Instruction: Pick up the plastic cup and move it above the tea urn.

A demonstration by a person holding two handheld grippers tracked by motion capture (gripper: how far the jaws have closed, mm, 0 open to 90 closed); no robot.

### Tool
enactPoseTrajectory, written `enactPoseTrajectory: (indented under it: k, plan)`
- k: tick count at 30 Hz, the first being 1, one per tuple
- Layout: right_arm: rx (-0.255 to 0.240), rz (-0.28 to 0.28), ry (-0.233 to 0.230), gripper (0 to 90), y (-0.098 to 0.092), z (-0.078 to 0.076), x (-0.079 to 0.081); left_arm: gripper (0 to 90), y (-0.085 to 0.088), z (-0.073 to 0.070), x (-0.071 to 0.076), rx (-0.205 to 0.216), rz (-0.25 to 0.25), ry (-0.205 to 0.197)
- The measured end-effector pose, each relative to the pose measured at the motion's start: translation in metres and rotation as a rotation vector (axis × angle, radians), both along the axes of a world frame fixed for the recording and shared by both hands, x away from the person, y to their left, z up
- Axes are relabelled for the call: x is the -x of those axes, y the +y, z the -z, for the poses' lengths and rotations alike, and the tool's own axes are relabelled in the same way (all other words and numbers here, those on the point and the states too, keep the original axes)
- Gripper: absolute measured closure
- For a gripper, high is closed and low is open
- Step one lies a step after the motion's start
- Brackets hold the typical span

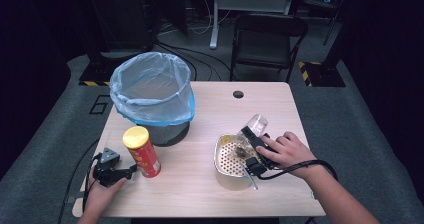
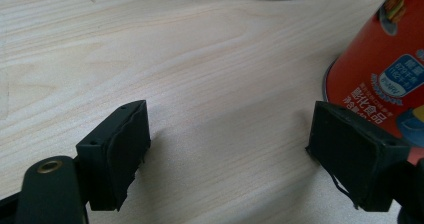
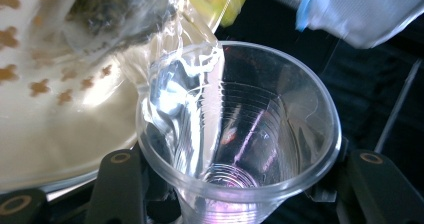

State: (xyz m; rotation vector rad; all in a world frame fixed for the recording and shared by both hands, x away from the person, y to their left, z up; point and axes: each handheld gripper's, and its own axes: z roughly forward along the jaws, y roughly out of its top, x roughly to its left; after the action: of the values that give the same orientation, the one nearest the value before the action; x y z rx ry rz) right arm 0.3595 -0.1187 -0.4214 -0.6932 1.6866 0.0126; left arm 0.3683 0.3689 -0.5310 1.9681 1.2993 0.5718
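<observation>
Near edge: left gripper (image 1: 131,172) resting on the table (image 1: 200,194), jaws spread wide around bare wood, just beside the red chip can (image 1: 142,152). Further right: right gripper (image 1: 250,146) clamped on a clear plastic cup (image 3: 240,149), tilted over the foil tray (image 1: 231,156). Beyond: blue-lined bin (image 1: 152,91).

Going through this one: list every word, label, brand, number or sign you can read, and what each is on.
"6": large outlined numeral on the grey floor mat, left of the table.
Red cylindrical snack can with yellow lid: a row of Chinese characters, roughly "膨化食品", blurred; the small print on its blue-white label above is too small to read.
Clear plastic cup, foil tray and blue-lined bin: no text.
</observation>
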Motion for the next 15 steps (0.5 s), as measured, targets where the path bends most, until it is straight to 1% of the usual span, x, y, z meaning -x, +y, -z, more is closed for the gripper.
enactPoseTrajectory:
  k: [1,2,3,5,6,7,8,9,10,11,12,13,14,15]
  plan:
    - [0.037,-0.016,-0.027,42.7,0.000,-0.004,0.000,16.7,0.000,0.000,0.000,0.000,0.000,0.000]
    - [0.031,-0.031,-0.029,42.7,0.000,-0.005,0.000,16.7,0.000,0.000,0.000,0.000,0.000,0.000]
    - [0.037,-0.051,-0.043,42.6,0.000,-0.007,0.000,16.7,0.000,0.000,0.000,0.000,0.000,0.000]
    - [0.048,-0.063,-0.062,42.6,-0.001,-0.008,0.000,16.7,0.000,0.000,0.000,0.000,0.000,0.000]
    - [0.117,-0.100,-0.087,42.6,0.000,-0.012,-0.001,16.7,0.000,0.000,0.000,0.000,0.000,0.000]
    - [0.151,-0.112,-0.086,42.5,0.001,-0.011,-0.001,16.7,0.000,0.000,0.000,0.001,-0.001,0.000]
    - [-0.031,-0.060,0.014,42.6,-0.003,0.007,0.002,16.7,0.000,0.000,0.000,0.000,0.000,0.000]
    - [0.212,-0.119,-0.102,42.5,0.000,-0.008,0.001,16.7,0.000,0.000,0.000,0.001,0.000,0.000]
    - [0.015,-0.112,-0.034,42.5,-0.002,0.007,0.001,16.7,0.000,0.000,0.000,0.000,0.000,0.000]
    - [-0.134,-0.075,0.034,42.5,-0.003,0.021,0.004,16.7,0.000,0.000,0.000,0.000,0.000,0.000]
    - [-0.065,-0.095,-0.006,42.5,-0.002,0.017,0.003,16.7,0.000,0.000,0.000,0.000,0.000,0.000]
    - [0.072,-0.125,-0.063,42.4,-0.001,0.008,0.002,16.7,0.000,0.000,0.000,0.001,-0.001,-0.001]
    - [0.150,-0.138,-0.083,42.3,0.000,0.004,0.001,16.7,0.000,0.000,0.000,0.000,0.000,0.000]
    - [0.185,-0.153,-0.099,42.3,0.000,0.003,0.000,16.7,0.000,0.000,0.000,0.000,0.000,0.000]
